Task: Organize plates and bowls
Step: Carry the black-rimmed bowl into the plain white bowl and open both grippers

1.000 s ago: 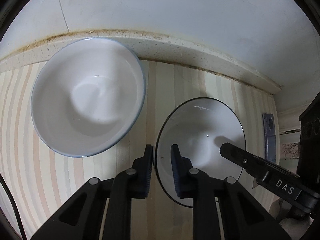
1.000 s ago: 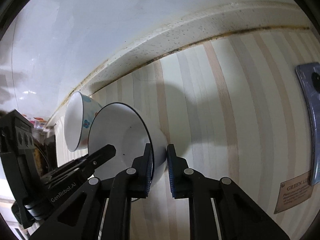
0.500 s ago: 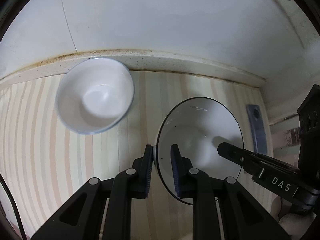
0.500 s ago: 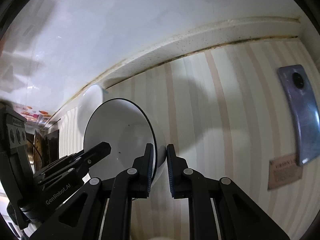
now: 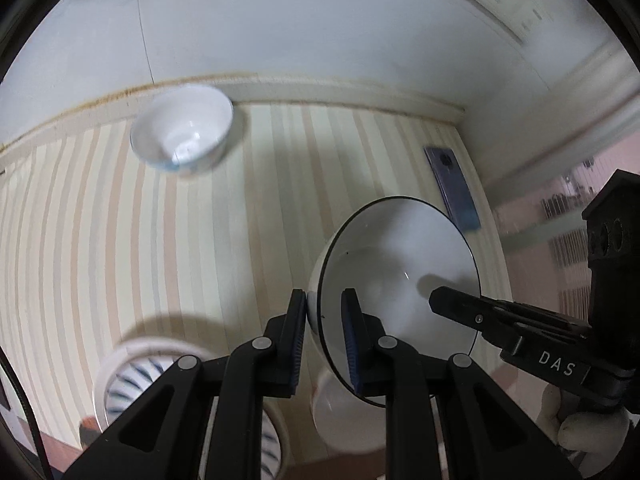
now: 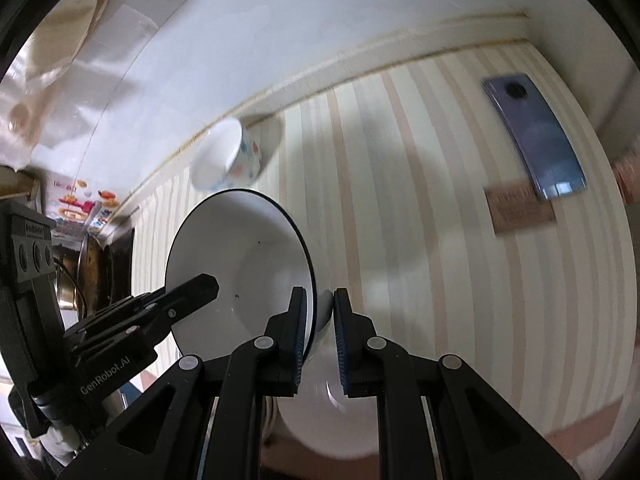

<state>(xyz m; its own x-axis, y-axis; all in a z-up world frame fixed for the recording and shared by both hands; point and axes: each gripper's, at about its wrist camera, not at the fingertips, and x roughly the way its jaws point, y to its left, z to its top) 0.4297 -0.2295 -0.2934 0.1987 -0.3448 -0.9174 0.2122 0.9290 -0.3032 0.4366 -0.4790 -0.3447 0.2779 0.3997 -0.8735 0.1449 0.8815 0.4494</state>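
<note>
A white bowl with a thin dark rim (image 5: 400,276) is held in the air by both grippers. My left gripper (image 5: 323,340) is shut on its left rim and my right gripper (image 6: 319,340) is shut on its right rim (image 6: 240,268). A white bowl with a flower pattern (image 5: 182,136) stands on the striped counter by the back wall; it also shows in the right wrist view (image 6: 226,160). A blue-striped plate (image 5: 132,384) and another white bowl (image 5: 344,416) lie below, near the front edge.
A phone (image 5: 452,186) lies on the counter (image 5: 120,240) at the right, with a brown card (image 6: 520,208) beside it. The wall runs along the back and right. Cookware and clutter (image 6: 88,264) stand at the far left in the right wrist view.
Both grippers have lifted the dark-rimmed bowl up and back from the wall. The flowered bowl now looks smaller and farther, and the striped plate and another bowl have come into view below.
</note>
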